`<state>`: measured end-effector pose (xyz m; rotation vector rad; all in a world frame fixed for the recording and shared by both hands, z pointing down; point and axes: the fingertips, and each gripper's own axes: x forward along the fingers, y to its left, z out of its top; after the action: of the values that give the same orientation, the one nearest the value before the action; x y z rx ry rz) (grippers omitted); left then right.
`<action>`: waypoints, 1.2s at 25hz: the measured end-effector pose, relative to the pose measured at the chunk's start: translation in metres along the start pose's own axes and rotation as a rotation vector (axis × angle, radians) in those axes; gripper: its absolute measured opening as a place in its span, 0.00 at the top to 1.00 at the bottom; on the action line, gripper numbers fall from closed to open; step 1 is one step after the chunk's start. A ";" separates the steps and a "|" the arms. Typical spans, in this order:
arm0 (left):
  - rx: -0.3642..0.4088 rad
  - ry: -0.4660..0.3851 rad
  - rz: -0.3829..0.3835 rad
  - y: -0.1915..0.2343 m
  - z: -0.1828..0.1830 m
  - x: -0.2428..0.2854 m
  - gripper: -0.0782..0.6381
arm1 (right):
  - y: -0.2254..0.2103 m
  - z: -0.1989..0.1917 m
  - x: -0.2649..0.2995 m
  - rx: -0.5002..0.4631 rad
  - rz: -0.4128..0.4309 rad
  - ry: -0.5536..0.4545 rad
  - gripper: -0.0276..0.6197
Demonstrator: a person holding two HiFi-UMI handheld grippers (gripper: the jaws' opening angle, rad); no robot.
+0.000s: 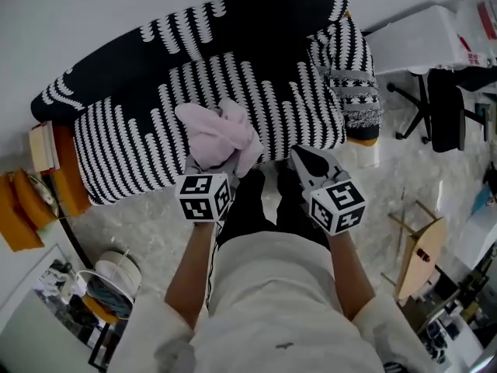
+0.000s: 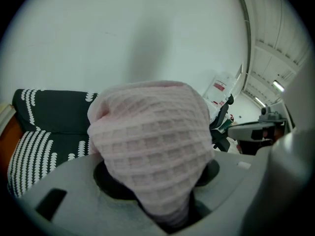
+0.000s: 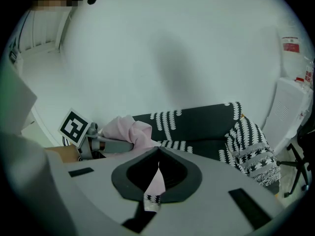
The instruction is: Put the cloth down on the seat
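Nearest you, your right claw is pressed together at 1 o'clock from your waist. It grips nothing bulky, only a thin pale sliver at its seam that I cannot identify, and it seems to be waiting as a spare. At 11 o'clock your left claw is pinching the bunched pale pink waffle-weave cloth. The wad stands up out of the jaws, so it is carried, not laid. It hangs over the front edge of the black-and-white patterned sofa seat, which looks like the right spot to lower and release it. No box or basket takes part, so the seat is the only receiver. Farther off at 2 o'clock, a folded patterned knit throw is draped over the sofa's right end. The black backrest lies beyond at 12 o'clock.
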<state>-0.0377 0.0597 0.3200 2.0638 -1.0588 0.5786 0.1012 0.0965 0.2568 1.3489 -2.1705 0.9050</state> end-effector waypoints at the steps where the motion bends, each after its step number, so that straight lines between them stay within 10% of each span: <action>1: -0.008 0.002 0.005 0.006 -0.003 0.004 0.54 | 0.000 -0.003 0.004 0.003 -0.003 0.009 0.95; 30: -0.110 0.122 0.074 0.087 -0.100 0.140 0.52 | -0.021 -0.075 0.117 0.052 0.128 0.178 0.95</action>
<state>-0.0369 0.0338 0.5111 1.8766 -1.0751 0.6601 0.0706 0.0712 0.3919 1.1161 -2.1282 1.0931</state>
